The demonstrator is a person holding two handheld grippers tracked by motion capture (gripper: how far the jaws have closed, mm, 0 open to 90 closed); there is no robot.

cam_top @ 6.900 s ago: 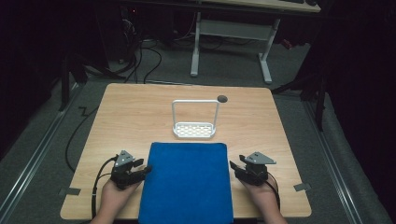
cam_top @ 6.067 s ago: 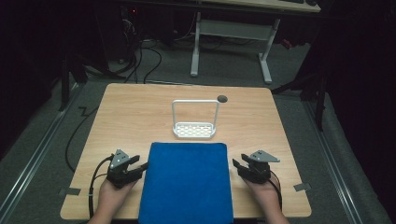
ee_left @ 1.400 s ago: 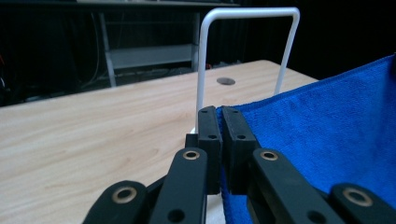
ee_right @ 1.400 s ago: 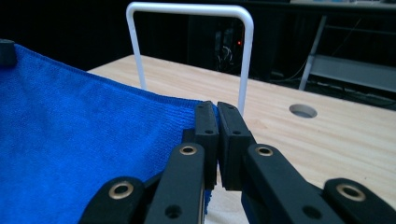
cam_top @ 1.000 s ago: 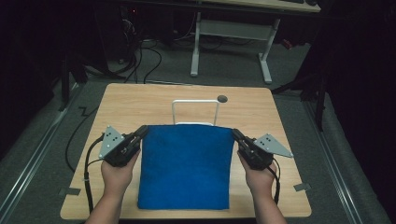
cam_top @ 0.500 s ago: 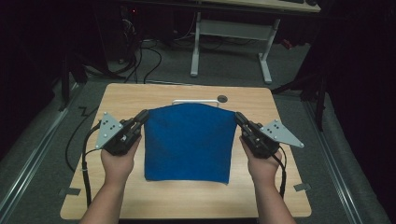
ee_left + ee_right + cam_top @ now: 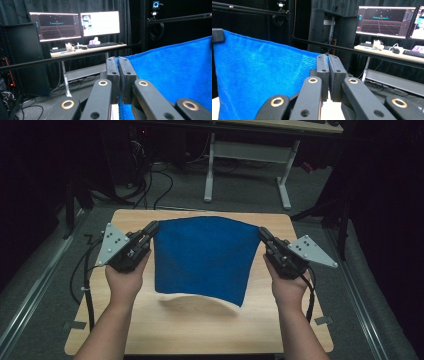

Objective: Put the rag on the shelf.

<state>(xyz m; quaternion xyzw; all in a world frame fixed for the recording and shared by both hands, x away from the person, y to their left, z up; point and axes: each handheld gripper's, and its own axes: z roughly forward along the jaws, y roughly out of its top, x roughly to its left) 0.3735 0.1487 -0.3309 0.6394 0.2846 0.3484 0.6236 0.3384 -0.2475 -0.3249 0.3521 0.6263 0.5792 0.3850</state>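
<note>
A blue cloth (image 7: 205, 257) hangs stretched in the air above the wooden table (image 7: 200, 325), held up by its two top corners. My left gripper (image 7: 152, 227) is shut on the cloth's upper left corner, and my right gripper (image 7: 261, 232) is shut on the upper right corner. In the left gripper view the jaws of the left gripper (image 7: 118, 60) pinch the cloth (image 7: 172, 72), which spreads to the right. In the right gripper view the right gripper (image 7: 328, 57) clamps the cloth (image 7: 262, 75), which spreads to the left. The cloth's lower edge hangs just above the table and hides the white rack.
A white-legged desk (image 7: 250, 155) and cables (image 7: 155, 180) lie on the floor beyond the table. Monitors (image 7: 75, 23) and a keyboard stand on a desk farther off. The table's near half shows bare wood below the cloth.
Both grippers, shut on the cloth's corners, have risen and moved forward, lifting the cloth off the table until it hangs upright. It now hides the white rack.
</note>
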